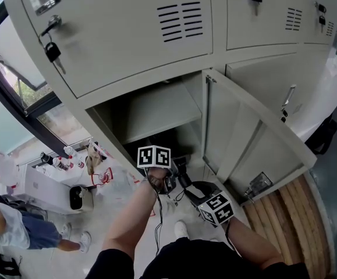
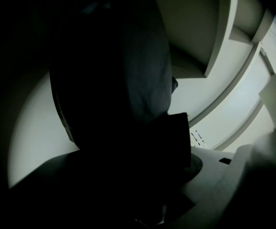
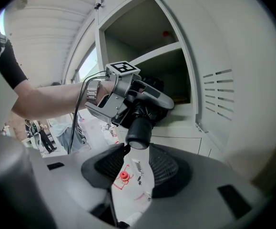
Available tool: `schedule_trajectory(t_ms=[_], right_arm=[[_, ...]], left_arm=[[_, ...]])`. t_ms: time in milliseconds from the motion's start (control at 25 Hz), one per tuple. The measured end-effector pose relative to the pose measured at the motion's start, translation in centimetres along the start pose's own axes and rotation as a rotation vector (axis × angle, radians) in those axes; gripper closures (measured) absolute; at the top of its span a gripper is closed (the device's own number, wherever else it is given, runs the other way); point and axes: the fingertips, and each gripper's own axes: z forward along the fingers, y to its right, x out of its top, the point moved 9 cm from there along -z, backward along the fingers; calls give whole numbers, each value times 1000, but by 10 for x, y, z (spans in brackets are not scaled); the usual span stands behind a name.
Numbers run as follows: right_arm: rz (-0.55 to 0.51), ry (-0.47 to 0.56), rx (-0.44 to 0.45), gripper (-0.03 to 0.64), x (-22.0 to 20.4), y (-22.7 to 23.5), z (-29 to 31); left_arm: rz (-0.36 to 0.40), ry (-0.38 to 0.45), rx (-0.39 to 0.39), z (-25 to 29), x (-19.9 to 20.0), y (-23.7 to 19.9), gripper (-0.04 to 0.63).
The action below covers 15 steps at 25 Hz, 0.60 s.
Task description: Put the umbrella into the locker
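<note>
Plainly the locker (image 1: pixel 255 138) stands with its grey door swung wide, the vent slots of that door showing at the right of the right gripper view. Inside the locker a pale shelf (image 3: pixel 159 49) splits the open compartment into an upper and a lower part.

The left gripper (image 3: pixel 152 104) reaches toward the lower part of the locker, under that shelf, and is clamped on the black folded umbrella (image 3: pixel 138 130). In its own view the umbrella's dark bulk fills the space between the jaws, with the locker's pale inner wall behind it. The umbrella's round handle end points out of the locker, back toward the person, while its far end lies at the mouth of the compartment; how deep it reaches cannot be told.

The right gripper (image 3: pixel 133 168) hangs just outside the locker, its ribbed pads spread apart and gripping nothing. The handle end sits right above the gap between them, apart from both pads.

A key (image 1: pixel 53 51) dangles from the closed locker door above the open one.
</note>
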Motion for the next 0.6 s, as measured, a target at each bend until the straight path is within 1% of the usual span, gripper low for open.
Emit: schedule_trajectory(t_ms=[80,160,360,600], right_arm=[[11,2,-6,436,0,2,1],[16,6,-9,460,1,2,2],[18,19,-8,476,3,-1,4],[27,37,-12,476,4,-4,4]], left_arm=[[10,-10,7,1,1,1,325],[12,-15,13,2,2,1,325],[9,-2,27,4,4,1,325],[-11,56,63,4,2,3,325]])
